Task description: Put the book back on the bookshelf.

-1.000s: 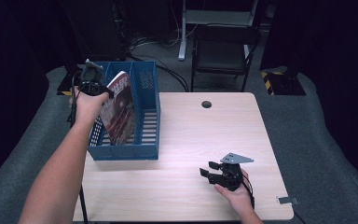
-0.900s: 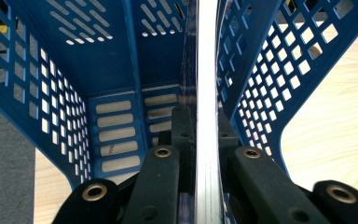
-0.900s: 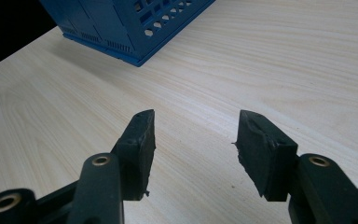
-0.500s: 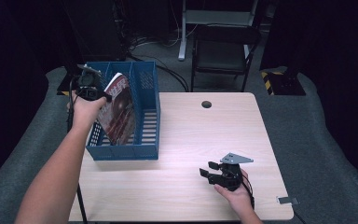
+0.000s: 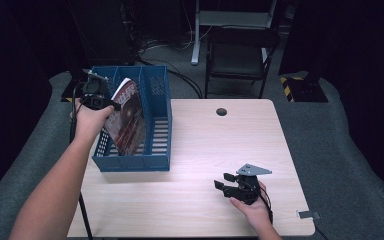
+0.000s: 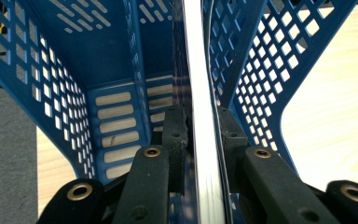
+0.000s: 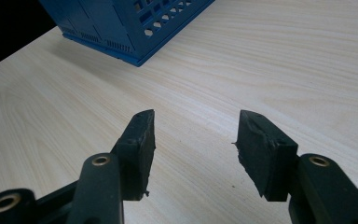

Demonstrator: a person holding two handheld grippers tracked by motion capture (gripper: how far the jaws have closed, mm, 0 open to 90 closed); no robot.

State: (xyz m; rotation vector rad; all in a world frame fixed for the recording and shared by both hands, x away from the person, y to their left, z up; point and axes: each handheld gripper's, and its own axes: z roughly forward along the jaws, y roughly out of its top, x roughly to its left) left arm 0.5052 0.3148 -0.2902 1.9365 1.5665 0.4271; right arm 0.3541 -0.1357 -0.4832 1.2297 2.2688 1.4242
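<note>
Pale wood-grain covers the surface (image 5: 195,150), which stands in a dark room on grey carpet, with a black chair (image 5: 240,55) behind its far edge. At the near left corner sits a blue perforated file basket (image 5: 157,105), split by dividers into lengthwise slots.

The left tool (image 5: 96,95) is clamped on the top edge of a magazine (image 5: 127,120); in the left gripper view its jaws press flat on both sides of the thin white edge (image 6: 204,140). The magazine stands tilted inside the basket, its lower part down among the dividers and its upper corner raised above the rim. Whether its bottom edge rests on the basket floor I cannot tell.

The step in hand looks like seating the magazine in a slot. To do it well, the left tool should keep the magazine parallel to the dividers, lower it straight until the bottom edge bears on the floor, and only then let go, so that it leans on a wall rather than flopping over. The divider beside it (image 6: 137,70) is the main obstacle: a skewed page corner could catch on it or on the perforated wall.

The right tool (image 5: 226,186) lies low over the bare wood near the front edge, well apart from the basket, its jaws wide apart with nothing between them (image 7: 193,140). A round grommet hole (image 5: 221,111) sits near the far edge, out of the way.
</note>
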